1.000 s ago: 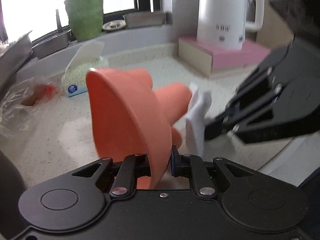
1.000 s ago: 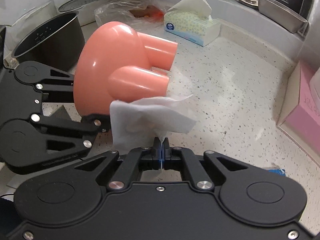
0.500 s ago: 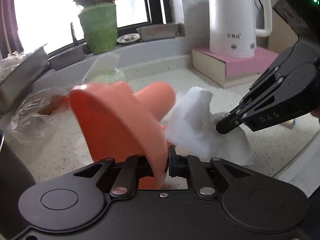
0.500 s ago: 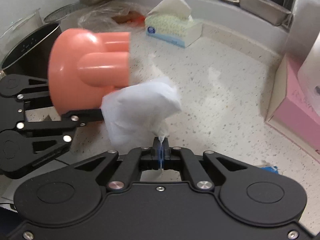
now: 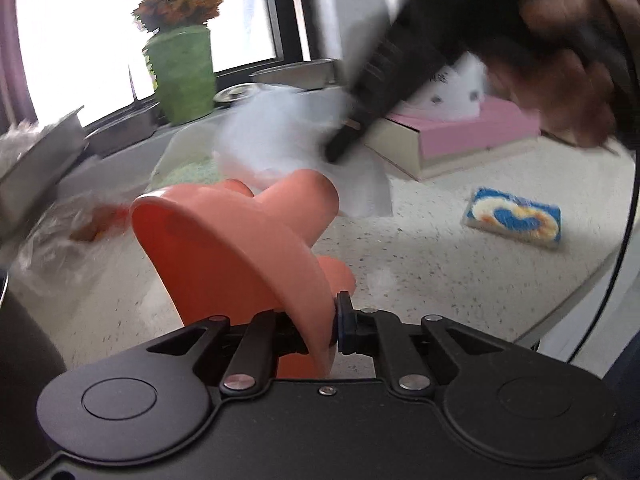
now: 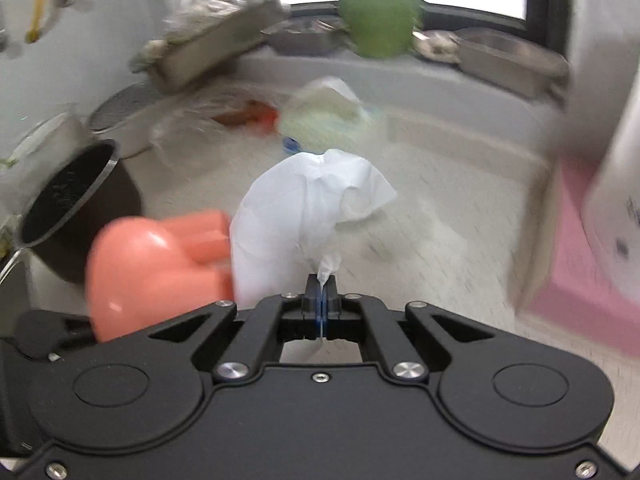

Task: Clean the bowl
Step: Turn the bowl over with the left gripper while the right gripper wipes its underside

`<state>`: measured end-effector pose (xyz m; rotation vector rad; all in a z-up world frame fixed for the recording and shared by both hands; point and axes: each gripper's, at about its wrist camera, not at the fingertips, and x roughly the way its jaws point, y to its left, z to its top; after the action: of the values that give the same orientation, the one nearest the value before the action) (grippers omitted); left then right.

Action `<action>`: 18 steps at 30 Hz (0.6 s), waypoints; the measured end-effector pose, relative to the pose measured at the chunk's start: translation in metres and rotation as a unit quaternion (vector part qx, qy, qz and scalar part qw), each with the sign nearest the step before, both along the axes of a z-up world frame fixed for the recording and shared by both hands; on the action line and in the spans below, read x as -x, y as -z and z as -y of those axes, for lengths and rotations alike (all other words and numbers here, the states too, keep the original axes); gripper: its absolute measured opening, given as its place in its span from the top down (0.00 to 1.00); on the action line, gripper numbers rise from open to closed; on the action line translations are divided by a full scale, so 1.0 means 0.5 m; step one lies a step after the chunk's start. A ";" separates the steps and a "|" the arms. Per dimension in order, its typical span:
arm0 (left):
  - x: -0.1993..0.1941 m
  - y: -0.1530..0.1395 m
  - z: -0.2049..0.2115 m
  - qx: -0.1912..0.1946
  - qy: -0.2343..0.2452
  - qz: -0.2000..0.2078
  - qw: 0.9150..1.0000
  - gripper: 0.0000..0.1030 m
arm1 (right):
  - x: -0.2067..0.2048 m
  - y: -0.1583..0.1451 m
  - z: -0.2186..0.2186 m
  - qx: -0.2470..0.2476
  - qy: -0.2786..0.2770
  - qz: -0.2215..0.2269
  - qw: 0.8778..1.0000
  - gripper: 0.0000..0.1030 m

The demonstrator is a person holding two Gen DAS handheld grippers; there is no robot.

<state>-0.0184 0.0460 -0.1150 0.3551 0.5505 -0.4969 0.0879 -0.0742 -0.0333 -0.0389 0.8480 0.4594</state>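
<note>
Left hand-held gripper (image 5: 334, 326) pinches salmon-pink plastic bowl's (image 5: 240, 256) rim, frame centre | right hand-held gripper (image 6: 321, 308) clamps white paper tissue (image 6: 308, 216) beside it | step: wiping, likely | next: press tissue onto bowl.

Right gripper (image 5: 340, 152) motion-blurred; tissue box (image 6: 320, 120) smeared; bowl (image 5: 240, 256) base hidden behind left gripper (image 5: 316, 328).

window (image 5: 144, 28) blown out | motion blur both views | fisheye-bent edges
</note>
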 end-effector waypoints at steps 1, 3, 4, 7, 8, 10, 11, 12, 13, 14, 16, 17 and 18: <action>0.000 0.001 0.006 -0.005 0.010 0.002 1.000 0.90 | 0.001 -0.008 -0.014 0.005 -0.016 0.004 1.000 0.99; 0.002 0.005 0.016 -0.016 0.029 0.007 0.999 0.90 | 0.002 -0.022 -0.041 0.014 -0.047 0.012 0.999 0.99; 0.004 0.009 0.023 -0.024 0.042 0.011 0.999 0.90 | 0.001 -0.025 -0.052 0.018 -0.058 0.013 0.998 0.99; 0.011 0.016 0.036 -0.039 0.066 0.023 0.997 0.90 | -0.007 -0.031 -0.082 0.035 -0.085 0.016 0.996 0.99; 0.014 0.019 0.039 -0.044 0.073 0.027 0.996 0.90 | -0.013 -0.030 -0.089 0.047 -0.088 0.017 0.995 0.99; 0.019 0.021 0.037 -0.045 0.080 0.030 0.995 0.90 | -0.025 -0.025 -0.092 0.056 -0.091 0.011 0.994 0.99; 0.022 0.021 0.037 -0.046 0.081 0.033 0.995 0.89 | -0.029 -0.024 -0.090 0.059 -0.088 0.008 0.994 0.99; 0.027 0.020 0.037 -0.047 0.084 0.039 0.995 0.89 | -0.033 -0.023 -0.086 0.061 -0.085 0.006 0.994 0.99; 0.029 0.017 0.035 -0.044 0.086 0.040 0.995 0.89 | -0.040 -0.021 -0.079 0.061 -0.083 0.002 0.995 0.99; 0.031 0.013 0.032 -0.038 0.086 0.041 0.995 0.89 | -0.046 -0.020 -0.072 0.061 -0.080 0.000 0.995 0.99; 0.031 0.000 0.022 -0.021 0.080 0.040 0.996 0.88 | -0.058 -0.017 -0.055 0.053 -0.072 -0.009 0.996 0.99; 0.030 -0.009 0.018 -0.009 0.074 0.039 0.996 0.88 | -0.064 -0.013 -0.044 0.047 -0.067 -0.015 0.997 0.99; 0.028 -0.019 0.013 0.004 0.068 0.039 0.997 0.88 | -0.062 -0.006 -0.034 0.036 -0.063 -0.020 0.997 0.99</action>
<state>-0.0326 0.0397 -0.1054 0.4049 0.4503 -0.6136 0.1191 -0.0572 -0.0305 -0.1506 0.9054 0.5483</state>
